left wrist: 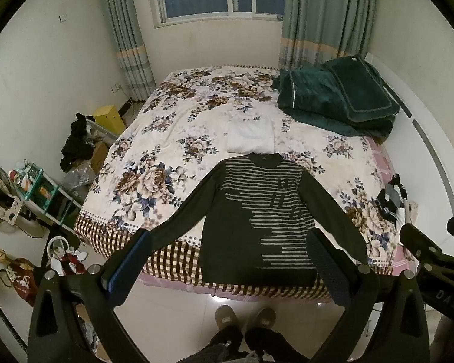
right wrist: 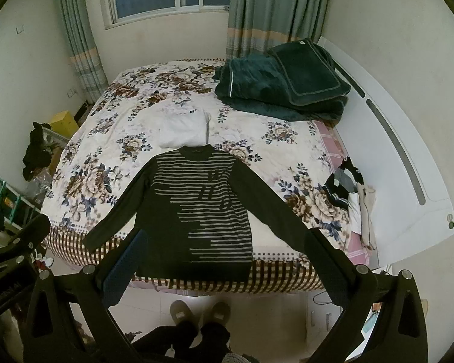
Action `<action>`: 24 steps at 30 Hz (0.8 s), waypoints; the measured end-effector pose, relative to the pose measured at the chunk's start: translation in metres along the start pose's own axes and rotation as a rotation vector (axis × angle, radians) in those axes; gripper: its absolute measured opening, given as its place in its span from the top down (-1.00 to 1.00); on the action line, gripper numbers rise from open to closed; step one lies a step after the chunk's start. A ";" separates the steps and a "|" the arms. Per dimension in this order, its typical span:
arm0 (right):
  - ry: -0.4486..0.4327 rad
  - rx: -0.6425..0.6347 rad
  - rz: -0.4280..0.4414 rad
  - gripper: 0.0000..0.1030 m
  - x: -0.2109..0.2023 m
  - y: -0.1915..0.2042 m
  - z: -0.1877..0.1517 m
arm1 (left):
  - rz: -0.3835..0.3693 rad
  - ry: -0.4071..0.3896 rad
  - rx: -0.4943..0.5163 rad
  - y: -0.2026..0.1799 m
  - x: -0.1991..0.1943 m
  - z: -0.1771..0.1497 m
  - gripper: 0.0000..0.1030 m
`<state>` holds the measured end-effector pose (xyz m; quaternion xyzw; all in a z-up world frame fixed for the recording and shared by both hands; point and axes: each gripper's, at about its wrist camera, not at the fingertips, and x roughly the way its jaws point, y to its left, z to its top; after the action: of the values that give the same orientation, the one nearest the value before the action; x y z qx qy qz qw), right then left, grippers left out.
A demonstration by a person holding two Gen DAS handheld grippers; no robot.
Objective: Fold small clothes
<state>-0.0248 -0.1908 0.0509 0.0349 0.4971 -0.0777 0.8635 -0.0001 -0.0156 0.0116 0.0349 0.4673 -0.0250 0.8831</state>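
Note:
A dark long-sleeved sweater with grey stripes [left wrist: 257, 211] lies flat on the floral bed [left wrist: 172, 139], collar away from me, sleeves spread, hem at the bed's near edge. It also shows in the right wrist view [right wrist: 196, 205]. A folded white garment [left wrist: 251, 136] lies just beyond the collar, also in the right wrist view [right wrist: 183, 131]. My left gripper [left wrist: 227, 269] is open and empty, held above the floor before the hem. My right gripper [right wrist: 224, 267] is open and empty, likewise held in front of the hem.
A folded dark green blanket [left wrist: 339, 103] sits at the bed's far right. A small heap of clothes [right wrist: 351, 193] lies at the right edge by the white headboard [right wrist: 408, 163]. Shelves and clutter [left wrist: 36, 193] stand left of the bed. My slippered feet [left wrist: 245, 317] are on the tiled floor.

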 end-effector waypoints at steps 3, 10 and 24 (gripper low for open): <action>-0.001 0.000 0.001 -1.00 -0.001 0.000 0.001 | -0.001 -0.001 0.000 -0.003 -0.003 0.006 -1.00; -0.003 -0.003 0.003 -1.00 0.000 0.001 0.000 | -0.004 -0.004 -0.002 -0.001 -0.003 0.005 -1.00; -0.007 -0.003 0.004 -1.00 -0.009 0.009 0.011 | -0.008 -0.010 -0.004 -0.004 -0.004 0.011 -1.00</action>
<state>-0.0187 -0.1829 0.0638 0.0345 0.4943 -0.0755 0.8653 0.0067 -0.0201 0.0213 0.0310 0.4629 -0.0276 0.8855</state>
